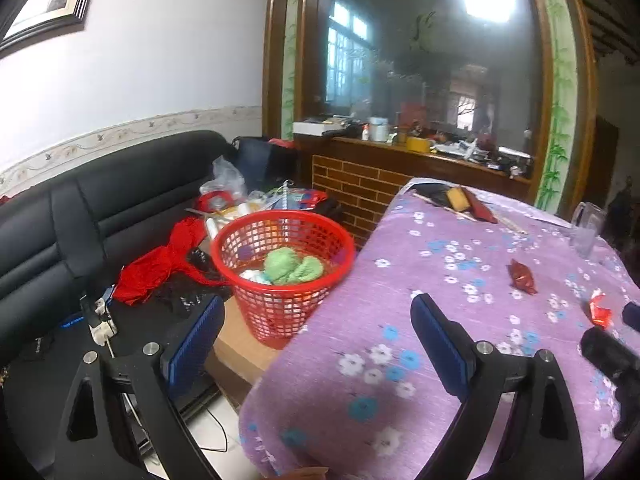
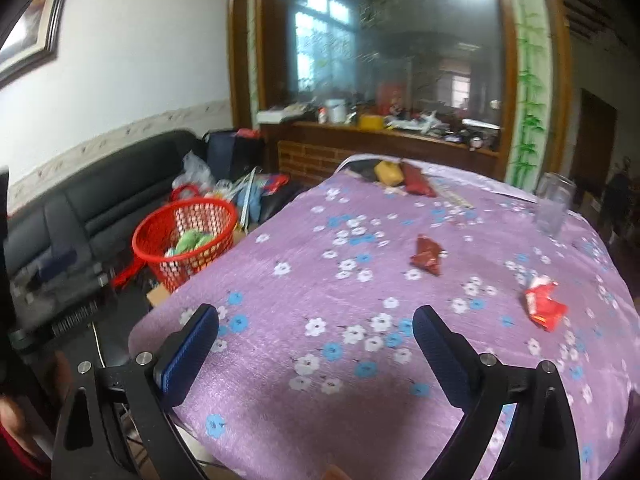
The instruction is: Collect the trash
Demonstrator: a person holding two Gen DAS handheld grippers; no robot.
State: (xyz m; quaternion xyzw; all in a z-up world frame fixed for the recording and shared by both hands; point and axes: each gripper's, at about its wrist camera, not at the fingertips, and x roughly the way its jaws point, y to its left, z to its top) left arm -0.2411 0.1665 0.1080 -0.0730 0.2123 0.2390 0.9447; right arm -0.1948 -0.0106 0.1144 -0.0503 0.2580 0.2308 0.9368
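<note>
Fingers: both your grippers, left (image 1: 316,320) and right (image 2: 316,330), gape empty
Risk: the thin wrapper (image 2: 427,255) slips if you pinch shallow

Wide bare stretch of purple worktop (image 2: 304,280) ahead of both claws, open to passage. Only obstacles there: dark red wrapper (image 2: 427,256) mid-cloth, crumpled red wrapper (image 2: 543,307) to its right, glass (image 2: 554,206) near the far right edge. Red basket (image 1: 282,270) just beside the left edge, rim unobstructed.
</note>
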